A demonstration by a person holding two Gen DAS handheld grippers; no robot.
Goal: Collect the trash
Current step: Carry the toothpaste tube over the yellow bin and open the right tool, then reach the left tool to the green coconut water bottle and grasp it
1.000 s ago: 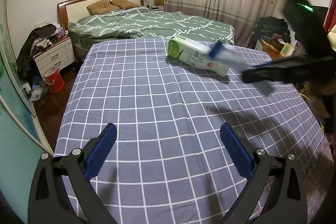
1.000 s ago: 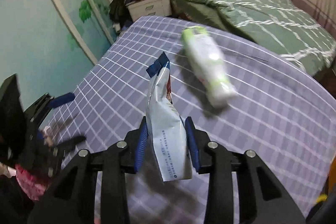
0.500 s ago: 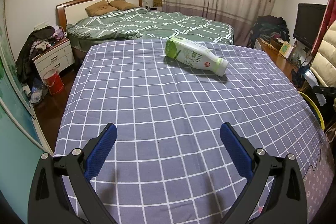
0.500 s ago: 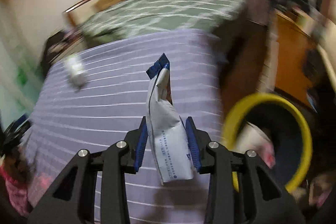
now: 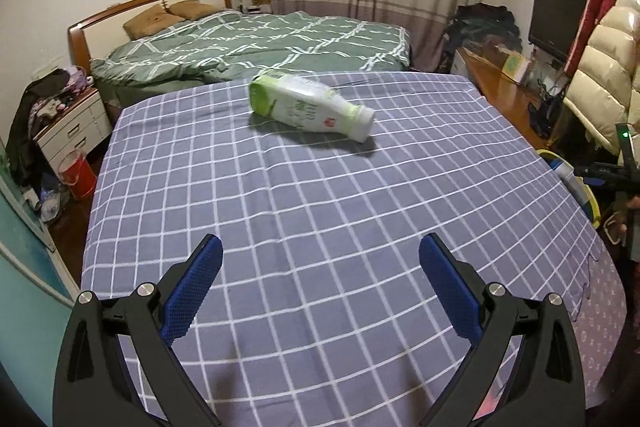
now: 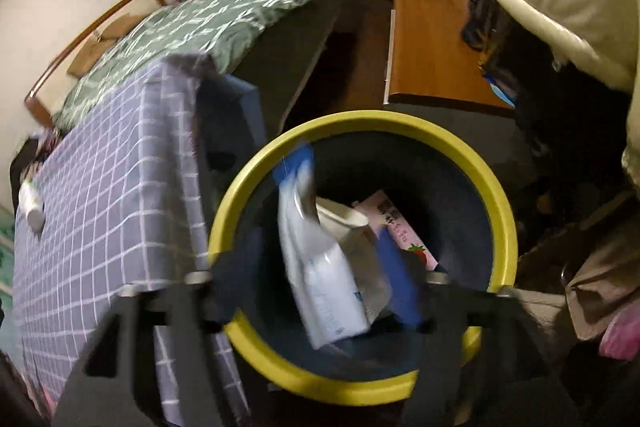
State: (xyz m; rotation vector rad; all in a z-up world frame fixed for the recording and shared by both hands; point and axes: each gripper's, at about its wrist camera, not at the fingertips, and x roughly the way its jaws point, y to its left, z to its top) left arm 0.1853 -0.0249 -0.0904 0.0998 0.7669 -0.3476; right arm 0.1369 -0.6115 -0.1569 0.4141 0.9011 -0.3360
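- The right gripper [image 6: 320, 291] points down into a yellow-rimmed bin [image 6: 472, 155] that stands on the floor beside the checked tabletop [image 6: 104, 195]
- Its jaws have just been opening and now stand apart; the blue and white wrapper [image 6: 320, 275] hangs between them, above the bin's mouth
- The view there is smeared, so whether either pad touches the wrapper is hard to tell; it seems to be loose
- Inside the bin lie a pale cup [image 6: 344, 219] and a pink carton [image 6: 396, 227] with a strawberry print
- The left gripper [image 5: 320, 267] hovers over the near part of the tabletop [image 5: 320, 211], its jaws wide apart with nothing between the blue pads [image 5: 192, 287]
- A green and white bottle [image 5: 312, 107] lies on its side on the far part of the cloth, cap end to the right, well apart from the left gripper
- In the right wrist view the same bottle [image 6: 32, 203] shows small at the left edge
- Behind the tabletop stands a bed [image 5: 256, 43] with a green quilt
- At the right edge of the left wrist view, the bin's yellow rim [image 5: 588, 195] and the right gripper [image 5: 596, 173] are just visible
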